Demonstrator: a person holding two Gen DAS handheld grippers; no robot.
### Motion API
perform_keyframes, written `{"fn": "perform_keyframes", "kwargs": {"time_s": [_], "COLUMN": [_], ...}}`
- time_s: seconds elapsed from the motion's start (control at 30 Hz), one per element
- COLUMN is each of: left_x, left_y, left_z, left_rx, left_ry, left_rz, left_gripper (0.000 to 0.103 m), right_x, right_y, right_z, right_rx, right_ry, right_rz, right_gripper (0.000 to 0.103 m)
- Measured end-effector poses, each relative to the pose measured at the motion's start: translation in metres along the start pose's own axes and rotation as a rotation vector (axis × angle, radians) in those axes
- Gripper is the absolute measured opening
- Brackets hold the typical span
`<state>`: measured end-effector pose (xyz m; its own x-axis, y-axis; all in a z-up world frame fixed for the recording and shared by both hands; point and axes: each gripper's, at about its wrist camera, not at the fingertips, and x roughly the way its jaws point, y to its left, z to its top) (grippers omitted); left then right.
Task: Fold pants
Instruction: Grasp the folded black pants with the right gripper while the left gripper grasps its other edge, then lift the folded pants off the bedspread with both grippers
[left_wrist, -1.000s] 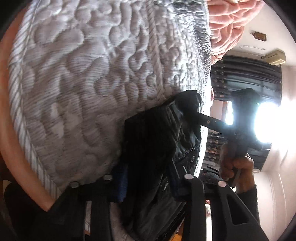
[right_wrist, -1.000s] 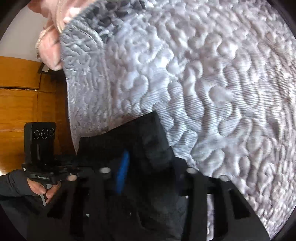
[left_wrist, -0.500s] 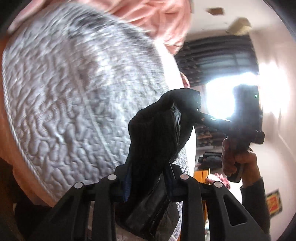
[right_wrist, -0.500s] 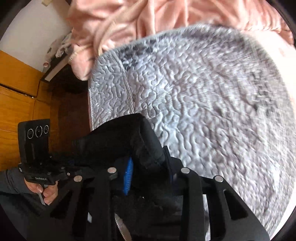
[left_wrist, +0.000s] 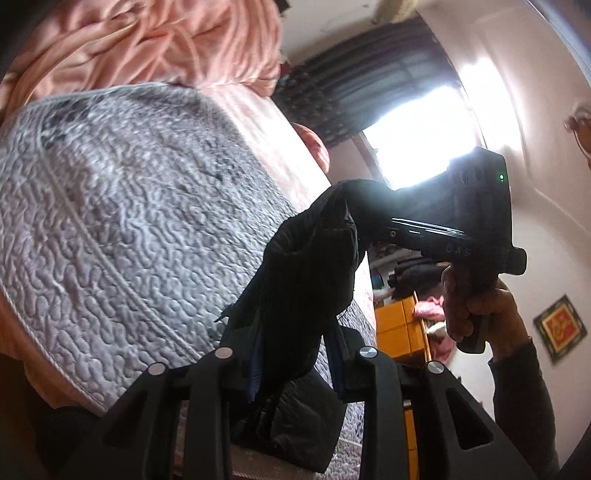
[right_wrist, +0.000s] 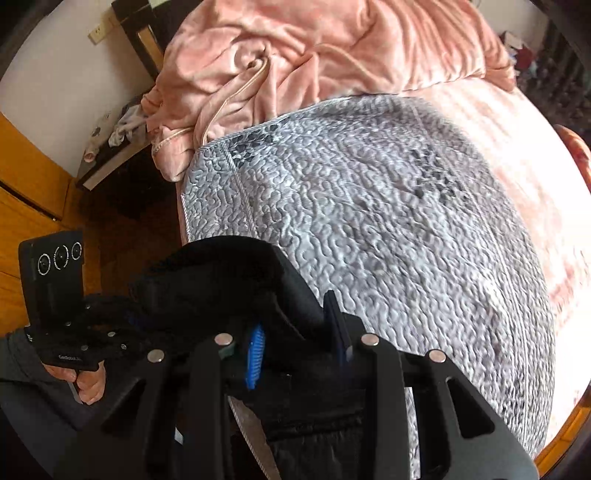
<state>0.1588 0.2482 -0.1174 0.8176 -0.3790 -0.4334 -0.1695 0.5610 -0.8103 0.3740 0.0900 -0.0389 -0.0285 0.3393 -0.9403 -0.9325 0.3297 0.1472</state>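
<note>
Black pants hang lifted above quilt, each gripper pinching cloth, spreading it to fold.

The pants hid the left tongs' fingertips, and their lower part ran off the bottom edge. In the right view, cloth covered the right tongs. The bed's far edge was blurred.
</note>
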Motion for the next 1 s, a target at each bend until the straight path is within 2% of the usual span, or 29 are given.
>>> {"fn": "perform_keyframes", "kwargs": {"time_s": [0.5, 1.0], "left_x": [0.017, 0.044], "left_y": [-0.09, -0.157], "left_z": [-0.039, -0.097], "left_rx": [0.193, 0.355], "left_ry": [0.078, 0.176], "left_rz": [-0.033, -0.061], "left_gripper": [0.029, 0.029], "right_x": [-0.079, -0.119], "right_y": [-0.021, -0.042], "right_z": [-0.099, -0.192], "right_rx": [0.105, 0.197], "right_ry": [-0.109, -0.156], "right_rz": [-0.072, -0.12], "right_gripper": [0.028, 0.028]}}
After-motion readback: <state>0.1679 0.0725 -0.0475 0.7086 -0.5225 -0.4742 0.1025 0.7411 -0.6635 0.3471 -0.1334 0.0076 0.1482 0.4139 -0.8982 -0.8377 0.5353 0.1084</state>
